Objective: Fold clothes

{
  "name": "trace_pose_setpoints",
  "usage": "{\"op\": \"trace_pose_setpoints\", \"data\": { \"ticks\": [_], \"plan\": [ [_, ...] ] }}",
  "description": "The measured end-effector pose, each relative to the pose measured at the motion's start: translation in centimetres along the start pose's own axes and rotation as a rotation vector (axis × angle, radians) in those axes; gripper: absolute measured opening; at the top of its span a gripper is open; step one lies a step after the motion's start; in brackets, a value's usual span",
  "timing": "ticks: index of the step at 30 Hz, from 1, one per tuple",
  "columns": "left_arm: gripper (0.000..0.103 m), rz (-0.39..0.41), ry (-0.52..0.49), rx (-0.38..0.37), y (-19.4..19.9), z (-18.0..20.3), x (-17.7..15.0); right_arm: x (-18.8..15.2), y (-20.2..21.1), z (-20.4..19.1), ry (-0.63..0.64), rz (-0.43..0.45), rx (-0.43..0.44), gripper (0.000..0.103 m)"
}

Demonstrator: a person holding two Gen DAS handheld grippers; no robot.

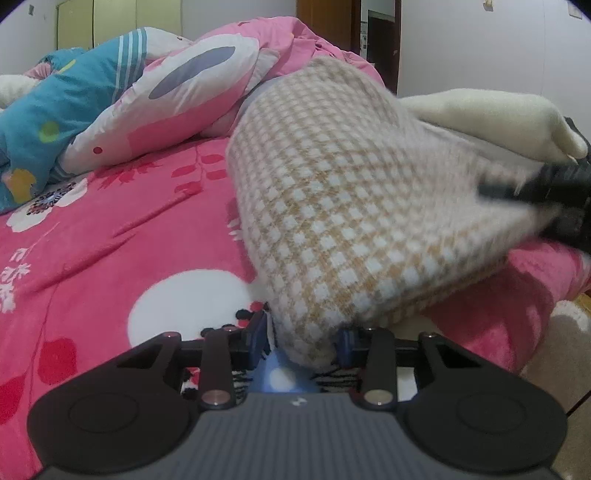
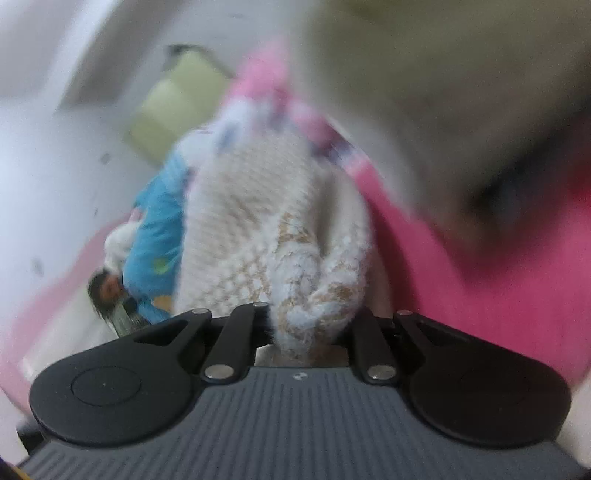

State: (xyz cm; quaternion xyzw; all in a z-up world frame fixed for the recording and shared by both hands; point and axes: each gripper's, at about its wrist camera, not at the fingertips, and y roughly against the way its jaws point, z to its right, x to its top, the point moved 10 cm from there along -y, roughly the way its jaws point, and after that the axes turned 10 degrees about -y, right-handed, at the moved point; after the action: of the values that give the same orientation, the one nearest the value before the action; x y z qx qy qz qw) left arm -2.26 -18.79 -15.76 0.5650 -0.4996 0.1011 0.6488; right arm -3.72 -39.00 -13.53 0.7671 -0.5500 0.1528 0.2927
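Pinching a fuzzy corner of the checked sweater (image 1: 332,206) at the bottom middle of the left wrist view, the left gripper (image 1: 303,345) has its two blue-tipped fingers (image 1: 258,332) closed in on the fabric from either side. From that pinch the tan and white garment rises and spreads toward the right of the frame, held up off the pink blanket (image 1: 110,258), which fills the lower left with white circles and red flowers.

At the right edge of the same view the right gripper (image 1: 546,188) shows as a dark, blurred shape touching the far side of the sweater. Just above it lies a cream sleeve (image 1: 498,114). Farther back, in the upper left, a pink and white quilt (image 1: 192,92) is heaped beside a blue patterned quilt (image 1: 66,107). Behind them, at the top of the frame, stand pale cupboard doors (image 1: 92,22) and a brown door (image 1: 328,18).

In the right wrist view, which is heavily blurred, the right gripper (image 2: 312,332) at the bottom middle clamps a bunched fold of the sweater (image 2: 277,236), the wool bulging up between its fingers. Pink blanket (image 2: 498,295) fills the right side. A cream blur (image 2: 443,74) covers the upper right; what it is cannot be told. The blue quilt (image 2: 155,236) sits at the middle left.
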Motion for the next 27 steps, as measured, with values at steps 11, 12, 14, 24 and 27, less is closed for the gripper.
{"op": "trace_pose_setpoints", "data": {
  "ticks": [11,12,14,24,27],
  "plan": [
    [0.039,0.111,0.072,-0.13,4.1,-2.1,0.2,-1.8,-3.9,2.6,0.309,-0.034,-0.168,0.013],
    [0.039,0.134,0.076,-0.146,5.0,-2.5,0.3,-1.8,-3.6,2.9,0.309,-0.038,-0.167,0.013],
    [0.038,0.179,0.086,-0.177,6.7,-3.4,0.6,-1.9,-3.4,3.0,0.304,-0.045,-0.161,0.013],
    [0.035,0.253,-0.081,-0.162,1.9,0.0,4.5,-1.4,-3.5,2.6,0.267,-0.049,-0.154,0.03],
    [0.035,0.246,-0.132,-0.147,-0.2,1.2,5.0,-0.3,-0.7,2.7,0.282,0.0,-0.211,0.051]
  ]
}}
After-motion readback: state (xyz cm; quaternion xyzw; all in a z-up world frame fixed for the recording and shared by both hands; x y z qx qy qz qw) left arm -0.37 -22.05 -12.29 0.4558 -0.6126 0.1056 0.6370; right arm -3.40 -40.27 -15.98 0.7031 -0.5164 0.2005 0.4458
